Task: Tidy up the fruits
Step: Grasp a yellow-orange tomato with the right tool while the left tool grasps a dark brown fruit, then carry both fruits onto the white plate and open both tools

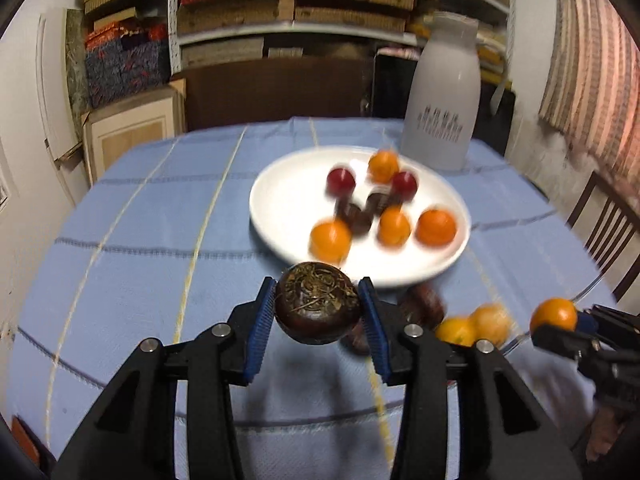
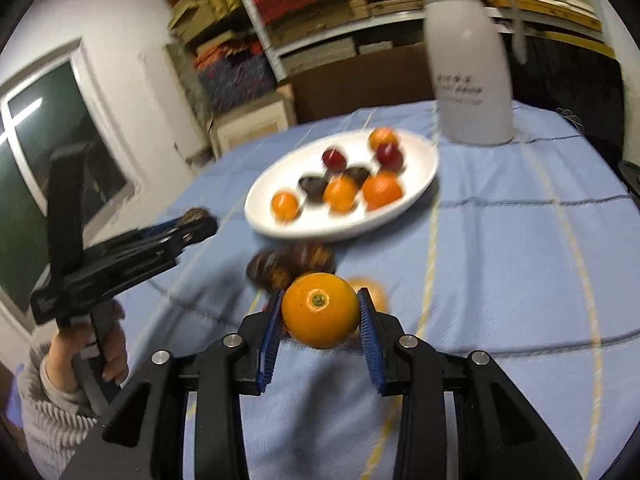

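Note:
My left gripper (image 1: pixel 318 310) is shut on a dark brown water chestnut (image 1: pixel 318 308) and holds it above the blue tablecloth, just in front of the white plate (image 1: pixel 288 200). My right gripper (image 2: pixel 320 312) is shut on an orange (image 2: pixel 320 310), held above the cloth. The white plate (image 2: pixel 416 164) holds several oranges, two red fruits and dark chestnuts. Loose dark chestnuts (image 2: pixel 288 266) and an orange (image 2: pixel 374 292) lie on the cloth between the plate and the grippers. The right gripper shows at the right in the left wrist view (image 1: pixel 560 316); the left gripper shows at the left in the right wrist view (image 2: pixel 196 220).
A tall white jug (image 1: pixel 442 96) stands behind the plate at the back right of the table. A wooden chair (image 1: pixel 604 224) is beyond the table's right edge. Shelves with stacked boxes fill the back wall. The tablecloth (image 1: pixel 140 240) stretches out to the left.

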